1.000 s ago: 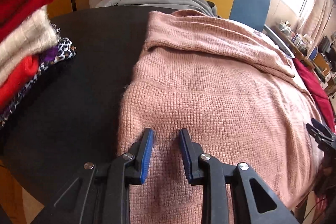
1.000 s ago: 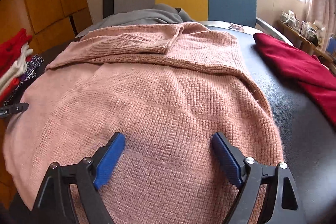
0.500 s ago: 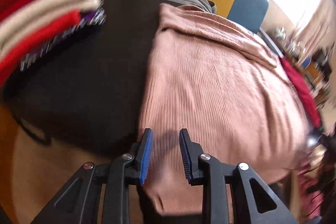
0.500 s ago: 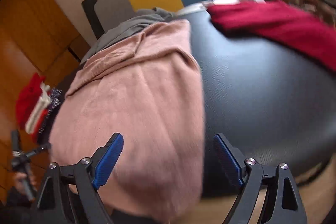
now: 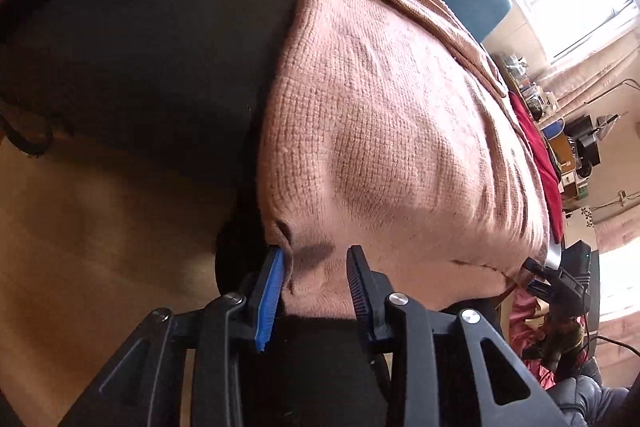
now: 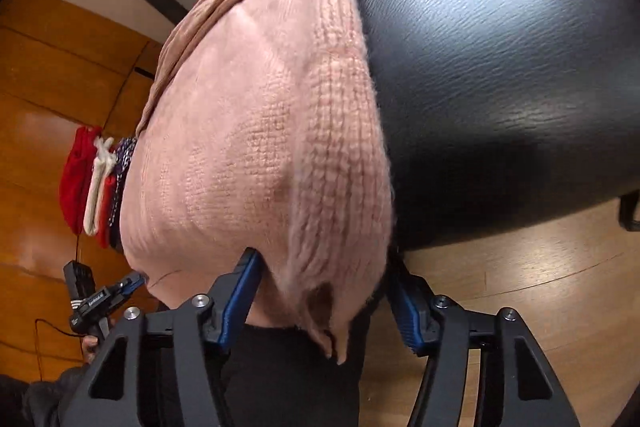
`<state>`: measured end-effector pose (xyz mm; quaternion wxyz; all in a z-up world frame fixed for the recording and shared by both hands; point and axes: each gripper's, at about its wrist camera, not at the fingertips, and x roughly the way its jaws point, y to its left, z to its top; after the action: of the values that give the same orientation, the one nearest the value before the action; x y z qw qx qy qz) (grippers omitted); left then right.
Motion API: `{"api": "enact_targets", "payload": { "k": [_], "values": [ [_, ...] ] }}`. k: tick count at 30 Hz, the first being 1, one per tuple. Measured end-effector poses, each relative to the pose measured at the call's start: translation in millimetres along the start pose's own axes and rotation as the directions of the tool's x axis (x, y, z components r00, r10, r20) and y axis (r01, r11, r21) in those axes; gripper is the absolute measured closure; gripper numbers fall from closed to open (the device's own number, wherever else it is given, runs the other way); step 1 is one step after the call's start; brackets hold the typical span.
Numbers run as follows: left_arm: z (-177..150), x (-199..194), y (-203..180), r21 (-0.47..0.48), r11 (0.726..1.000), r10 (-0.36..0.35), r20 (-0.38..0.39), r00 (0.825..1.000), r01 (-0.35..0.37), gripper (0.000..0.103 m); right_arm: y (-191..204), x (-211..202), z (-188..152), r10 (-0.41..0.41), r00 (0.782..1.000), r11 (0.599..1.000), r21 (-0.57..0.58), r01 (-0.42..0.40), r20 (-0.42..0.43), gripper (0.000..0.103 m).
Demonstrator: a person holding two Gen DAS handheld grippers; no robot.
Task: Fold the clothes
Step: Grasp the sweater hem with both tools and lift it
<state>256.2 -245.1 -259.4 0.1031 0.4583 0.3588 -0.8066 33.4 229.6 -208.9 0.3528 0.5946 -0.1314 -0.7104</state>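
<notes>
Left wrist view, nearest first: the left claw [image 5: 316, 267] straddles the near left corner of the pink knit sweater [image 5: 384, 131], where the hem droops over the edge of the black table [image 5: 152, 39]. Its jaws have just been opening a little; one blue pad [image 5: 272, 291] touches the fabric edge, while the far jaw stands beside the cloth, so it is spread around the corner, not pinching it. In the right wrist view the right claw [image 6: 320, 287] frames the other near corner, a ragged hanging flap, and its jaws have just been closing, yet both pads show clear of the knit.

Judged from this, the step in hand is taking both hem corners for a fold away from the person. To do it well, push each claw deeper so both layers of the hem sit fully between the pads before closing; a shallow bite on fuzzy, stretchy knit may slip. Close both sides alike, lift together, and keep the hem taut to prevent sagging in the middle.

Farther off, the sleeves lie folded across the sweater's top, and a stack of folded clothes [image 6: 92, 187] waits at the table's left edge.
</notes>
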Motion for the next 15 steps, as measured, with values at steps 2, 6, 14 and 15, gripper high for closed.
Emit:
{"api": "enact_targets", "payload": {
  "k": [2, 6, 14, 15],
  "values": [
    [1.8, 2.4, -1.6, 0.000, 1.000, -0.014, 0.001, 1.000, 0.014, 0.070, -0.8, -0.6, -3.4, 0.008, 1.000, 1.000, -0.003, -0.008, 0.009, 0.042],
    [9.8, 12.7, 0.7, -0.016, 0.999, -0.037, -0.013, 0.999, 0.037, 0.069, -0.8, 0.5, -7.5, 0.028, 0.999, 1.000, -0.008, -0.027, 0.027, 0.049],
    [3.5, -2.8, -1.0, 0.038, 0.999, -0.014, 0.011, 1.000, 0.013, 0.069, 11.0, 1.9, -12.6, 0.037, 0.999, 0.998, -0.059, -0.038, -0.010, 0.064],
    [2.8, -4.5, 0.7, 0.046, 0.999, -0.015, 0.010, 1.000, 0.014, 0.068, 10.3, 1.2, -11.6, 0.049, 0.999, 0.998, -0.049, -0.050, -0.008, 0.064]
  ]
}}
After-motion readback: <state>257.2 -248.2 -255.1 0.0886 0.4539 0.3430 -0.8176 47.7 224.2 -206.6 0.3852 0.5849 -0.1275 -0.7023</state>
